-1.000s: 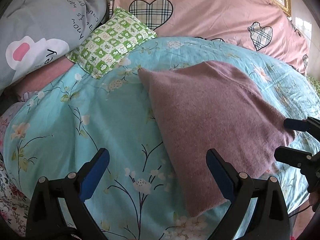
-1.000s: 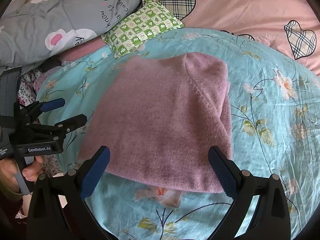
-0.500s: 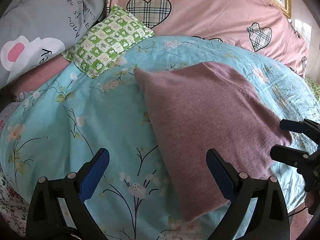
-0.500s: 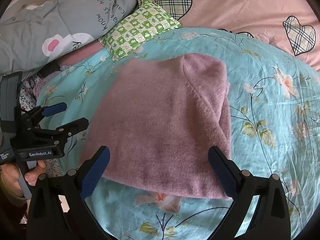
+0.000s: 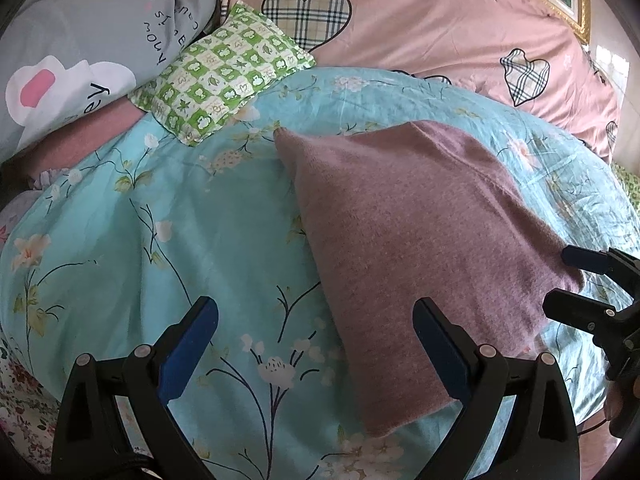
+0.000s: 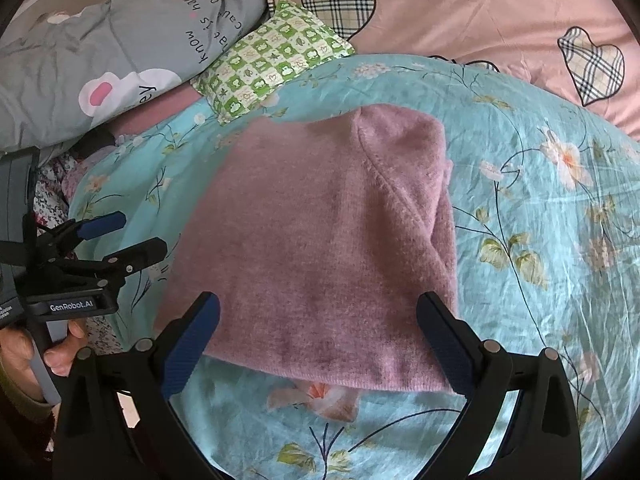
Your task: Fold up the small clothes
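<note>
Mauve knit is what we have in front of us: a small sweater (image 6: 320, 248), folded into a compact block, lying flat on the turquoise flowered quilt (image 5: 160, 240) that covers the bed. We judge it lies flat and square like this so that its edges can be caught for a further fold, or because the folding is nearly finished; from one moment we cannot say which.

From our right gripper (image 6: 318, 336), the sweater sits straight ahead, its near hem running across the gap between the two fingers (image 6: 192, 340) and just beyond their tips. Those fingers are spread wide and grasp nothing. A seam curves down the sweater's right part, and a tucked layer shows along its right edge.

From our left gripper (image 5: 316, 344), the sweater lies ahead and to the right, its near corner passing behind the right-hand finger (image 5: 440, 352), while bare quilt fills the gap between the tips. These fingers too are released and hold nothing. We seem to carry both grippers low near the bed's front edge, one at each side of the sweater, ready to take it from both sides.

Beyond the fingers, well apart from the sweater, a green checked pillow (image 5: 224, 84) leans against a grey pillow (image 5: 80, 40) and a pink cover with plaid hearts (image 5: 420, 40).

No box, basket or drawer shows in either view, so we see no container and nothing stored in one.
</note>
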### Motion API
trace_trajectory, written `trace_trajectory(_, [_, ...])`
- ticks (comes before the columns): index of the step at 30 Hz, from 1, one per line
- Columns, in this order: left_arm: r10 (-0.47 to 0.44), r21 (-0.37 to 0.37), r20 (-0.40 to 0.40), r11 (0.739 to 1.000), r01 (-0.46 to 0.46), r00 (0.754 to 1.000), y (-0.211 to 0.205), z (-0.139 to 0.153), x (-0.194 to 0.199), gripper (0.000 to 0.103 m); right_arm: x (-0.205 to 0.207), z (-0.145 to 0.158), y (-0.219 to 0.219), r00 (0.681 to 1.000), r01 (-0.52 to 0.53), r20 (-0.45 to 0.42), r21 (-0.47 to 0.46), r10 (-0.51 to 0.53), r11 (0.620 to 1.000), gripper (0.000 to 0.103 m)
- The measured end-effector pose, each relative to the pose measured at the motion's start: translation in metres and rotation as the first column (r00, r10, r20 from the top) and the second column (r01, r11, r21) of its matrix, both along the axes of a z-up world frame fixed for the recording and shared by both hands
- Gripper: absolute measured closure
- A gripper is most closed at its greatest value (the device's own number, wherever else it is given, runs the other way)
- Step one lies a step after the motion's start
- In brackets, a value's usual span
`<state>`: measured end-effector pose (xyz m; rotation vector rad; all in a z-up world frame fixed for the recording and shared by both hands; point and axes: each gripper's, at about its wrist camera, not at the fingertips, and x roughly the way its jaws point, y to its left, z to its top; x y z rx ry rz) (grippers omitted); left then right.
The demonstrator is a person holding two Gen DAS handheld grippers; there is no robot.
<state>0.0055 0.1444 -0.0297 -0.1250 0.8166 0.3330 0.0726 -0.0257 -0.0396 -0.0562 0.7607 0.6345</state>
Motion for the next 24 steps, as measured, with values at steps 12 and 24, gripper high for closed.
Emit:
trace_trajectory(12, [-0.007, 0.001, -0.003, 1.000, 0.007, 1.000, -0.0037, -0.0015, -0.0001, 0.005, -0.0009, -0.0016, 0.0025, 1.000, -0.005, -0.010, 0.003, 0.005, 1.000, 0.004])
trace_trajectory(24, [-0.017, 0.003, -0.006, 1.000, 0.017, 1.000, -0.0058, -0.0024, 0.0000, 0.004, -0.0003, -0.0017, 0.0018, 1.000, -0.003, -0.015, 0.007, 0.004, 1.000, 0.004])
